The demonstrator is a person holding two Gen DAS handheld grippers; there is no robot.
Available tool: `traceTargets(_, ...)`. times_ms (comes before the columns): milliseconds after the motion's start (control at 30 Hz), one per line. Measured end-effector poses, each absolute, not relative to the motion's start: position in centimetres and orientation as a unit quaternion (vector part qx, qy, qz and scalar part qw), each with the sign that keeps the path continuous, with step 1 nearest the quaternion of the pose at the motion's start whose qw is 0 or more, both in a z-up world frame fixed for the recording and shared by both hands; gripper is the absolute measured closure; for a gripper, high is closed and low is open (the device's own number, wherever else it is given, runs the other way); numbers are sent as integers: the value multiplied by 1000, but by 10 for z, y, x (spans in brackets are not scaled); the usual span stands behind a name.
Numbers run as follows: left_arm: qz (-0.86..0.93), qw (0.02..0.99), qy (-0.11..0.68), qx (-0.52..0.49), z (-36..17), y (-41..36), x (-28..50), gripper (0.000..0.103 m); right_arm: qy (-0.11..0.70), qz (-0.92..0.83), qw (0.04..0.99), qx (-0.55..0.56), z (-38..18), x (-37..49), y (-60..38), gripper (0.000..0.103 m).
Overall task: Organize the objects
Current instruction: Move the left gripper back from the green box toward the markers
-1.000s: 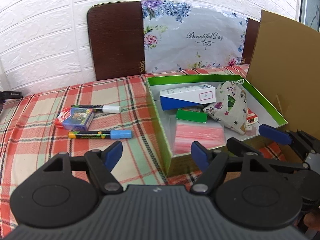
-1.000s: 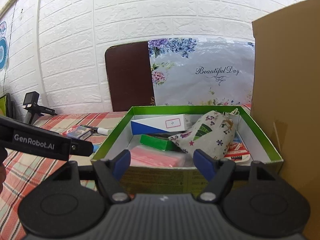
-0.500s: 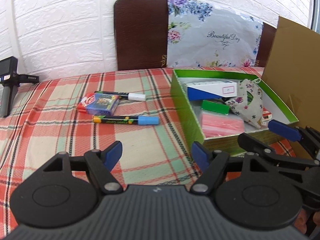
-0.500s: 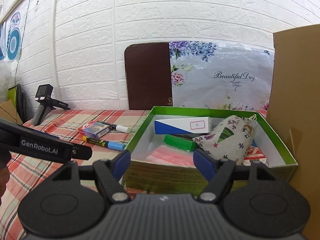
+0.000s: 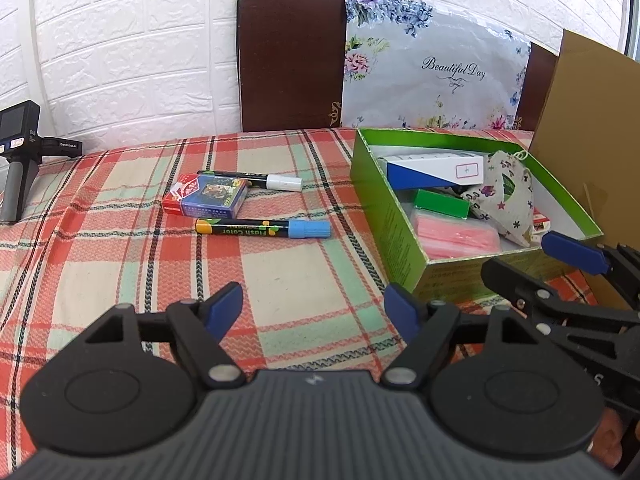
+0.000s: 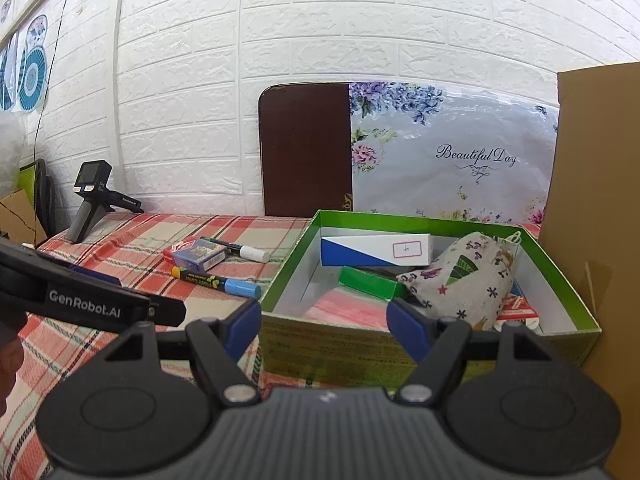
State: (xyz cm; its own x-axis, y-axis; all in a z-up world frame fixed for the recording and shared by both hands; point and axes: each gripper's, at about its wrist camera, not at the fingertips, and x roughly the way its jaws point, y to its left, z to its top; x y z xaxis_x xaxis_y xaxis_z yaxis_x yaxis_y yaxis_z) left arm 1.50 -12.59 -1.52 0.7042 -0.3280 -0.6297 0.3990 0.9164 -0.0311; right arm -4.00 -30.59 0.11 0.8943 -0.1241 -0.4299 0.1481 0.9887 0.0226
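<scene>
While both grippers gape, the blue-capped marker (image 5: 264,228) lies beyond the left fingers (image 5: 224,305).

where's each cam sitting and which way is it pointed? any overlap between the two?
Left wrist: on the left gripper, above the plaid tablecloth, facing the blue-capped marker and card pack; right gripper shows at right.
Right wrist: on the right gripper, low before the green box, facing the wall; the left gripper's arm crosses at left.
Shared: box, both markers, card pack, floral pouch.
</scene>
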Motion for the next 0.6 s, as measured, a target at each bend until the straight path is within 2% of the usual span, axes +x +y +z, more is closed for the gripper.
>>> traceTargets(600, -168, 923, 344, 45, -28, -97, 32, 22, 228, -41, 973, 18, -1, -21, -275, 31)
